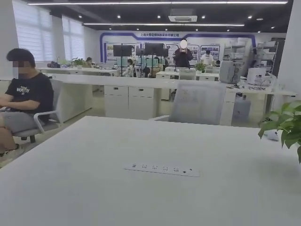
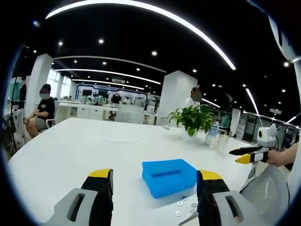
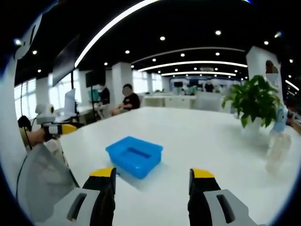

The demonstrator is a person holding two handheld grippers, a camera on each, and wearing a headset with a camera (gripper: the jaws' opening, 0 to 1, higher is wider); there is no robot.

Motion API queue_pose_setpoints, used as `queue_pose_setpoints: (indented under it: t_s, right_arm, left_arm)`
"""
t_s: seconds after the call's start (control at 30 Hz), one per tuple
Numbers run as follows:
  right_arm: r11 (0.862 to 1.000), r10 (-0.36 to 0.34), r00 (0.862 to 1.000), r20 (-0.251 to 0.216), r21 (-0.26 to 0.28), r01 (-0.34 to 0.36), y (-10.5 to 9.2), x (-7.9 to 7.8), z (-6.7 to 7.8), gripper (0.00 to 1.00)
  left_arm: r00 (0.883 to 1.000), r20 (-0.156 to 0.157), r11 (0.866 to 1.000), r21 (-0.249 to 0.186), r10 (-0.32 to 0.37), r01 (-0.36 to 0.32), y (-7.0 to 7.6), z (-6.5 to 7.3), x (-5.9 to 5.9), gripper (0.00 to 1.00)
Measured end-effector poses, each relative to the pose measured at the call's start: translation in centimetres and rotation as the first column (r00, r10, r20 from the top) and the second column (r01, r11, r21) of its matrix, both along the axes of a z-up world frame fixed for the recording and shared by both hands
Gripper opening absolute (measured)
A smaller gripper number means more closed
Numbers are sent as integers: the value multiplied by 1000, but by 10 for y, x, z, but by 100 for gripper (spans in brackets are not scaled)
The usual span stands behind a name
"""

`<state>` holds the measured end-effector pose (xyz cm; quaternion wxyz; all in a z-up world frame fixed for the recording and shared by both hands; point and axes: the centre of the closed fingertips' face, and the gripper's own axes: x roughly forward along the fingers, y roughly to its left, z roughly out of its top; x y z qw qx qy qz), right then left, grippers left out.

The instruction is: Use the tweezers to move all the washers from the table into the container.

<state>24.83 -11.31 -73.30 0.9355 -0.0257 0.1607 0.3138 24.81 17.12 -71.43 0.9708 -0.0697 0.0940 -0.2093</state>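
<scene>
Evidently nothing is in hand yet: the left gripper [image 2: 155, 175] has its jaws spread wide with nothing between them, and the right gripper [image 3: 153, 173] is likewise spread and empty. Both hover above the white table [image 2: 70, 155], each looking toward the blue container [image 2: 162, 176], which sits on the tabletop ahead of the jaws. In the left gripper view the washers [image 2: 180, 204] lie loose on the table just beside the container's near edge, a handful of small rings scattered close together. The tip of the tweezers [image 2: 189, 220] pokes in at the bottom of that view, just beside them and close to the inner side of one jaw. The head view looks out across the table to a power strip [image 1: 161, 168] set in its surface and a potted plant [image 1: 287, 125] at the edge.

By my judgement the first step is to pick up the tweezers. They look thin, stiff and metallic, lying flat on a hard smooth top, so they will likely skate away if nudged. A grip across both arms around mid-length, away from the tips, should let the jaws squeeze them shut. The washers appear light, flat and slick, hard to get under; pinching one across its ring, with one tine through the hole, seems surer than clamping the outer edges. A washer could spring out if squeezed hard, so a gentle close and a short carry to the container suit best.
</scene>
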Motion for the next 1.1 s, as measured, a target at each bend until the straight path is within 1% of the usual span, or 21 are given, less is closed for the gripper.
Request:
queue_pose_setpoints:
  t_s: [0.3,0.47,0.5,0.53,0.57,0.6,0.63,0.67,0.7,0.73,0.77,0.8,0.83,0.87,0.9,0.93,0.97,1.0,1.03,1.07,1.1]
  right_arm:
    - [1000,-1,1000,-4,-4,1,0,1,-2,60]
    - [1000,3,1000,-9,-12,-3,1,0,-3,60]
    - [1000,4,1000,-9,-16,-4,0,0,-4,60]
    - [999,6,1000,-19,-35,-7,-1,-1,-5,58]
    - [997,15,999,-35,-75,-18,-4,-2,-10,55]
    - [993,18,997,-71,-113,-26,-6,-5,-17,52]
    - [991,14,995,-102,-133,-28,-8,-6,-21,50]
    - [982,35,994,-100,-183,-52,-8,-7,-22,49]
    - [976,51,995,-91,-208,-69,-7,-6,-22,48]
    - [968,82,991,-104,-227,-104,-2,-9,-23,46]
    - [964,99,988,-119,-233,-125,0,-11,-25,43]
    - [960,113,985,-132,-242,-142,3,-12,-25,41]
    - [953,151,980,-129,-244,-179,12,-11,-22,40]
    - [947,176,976,-130,-250,-204,17,-11,-21,38]
    - [936,202,970,-138,-263,-232,22,-11,-21,36]
    - [928,219,965,-147,-275,-252,25,-10,-23,33]
    - [920,242,958,-153,-276,-277,34,-8,-24,30]
    - [904,274,945,-179,-287,-317,38,-11,-28,28]
    - [903,291,937,-193,-268,-336,46,-11,-30,26]
    - [897,307,929,-208,-263,-356,51,-12,-33,26]
    - [889,319,922,-218,-268,-371,57,-12,-37,25]
  left_arm:
    - [1000,2,1000,-14,2,-1,0,1,0,72]
    - [1000,0,1000,-8,-9,9,-2,0,0,72]
    - [1000,-4,1000,-25,-18,17,-4,1,0,72]
    - [1000,-9,998,-51,-26,26,-6,1,-1,73]
    - [999,-12,997,-73,-34,33,-6,2,-1,73]
    - [999,-18,995,-87,-40,38,-6,2,-1,73]
    - [998,-31,995,-92,-49,46,-7,0,-1,74]
    - [996,-45,993,-99,-75,70,-10,-3,-2,74]
    - [993,-64,991,-101,-96,90,-13,-5,-3,75]
    - [984,-116,989,-81,-134,125,-18,-14,-7,75]
    - [975,-154,987,-63,-159,151,-22,-21,-9,75]
    - [967,-179,983,-40,-181,177,-24,-26,-11,74]
    - [956,-195,975,-10,-218,220,-30,-31,-14,71]
    - [948,-205,968,3,-245,251,-34,-33,-16,67]
    - [934,-228,958,24,-274,287,-37,-37,-19,63]
    - [924,-247,949,44,-293,313,-40,-41,-21,60]
    - [904,-274,930,72,-328,360,-44,-46,-25,58]
    - [887,-300,917,82,-351,390,-46,-49,-27,55]
    - [865,-319,893,103,-387,438,-50,-53,-30,49]
    - [844,-343,874,113,-411,472,-54,-57,-34,45]
    - [828,-360,854,134,-431,503,-57,-60,-36,42]
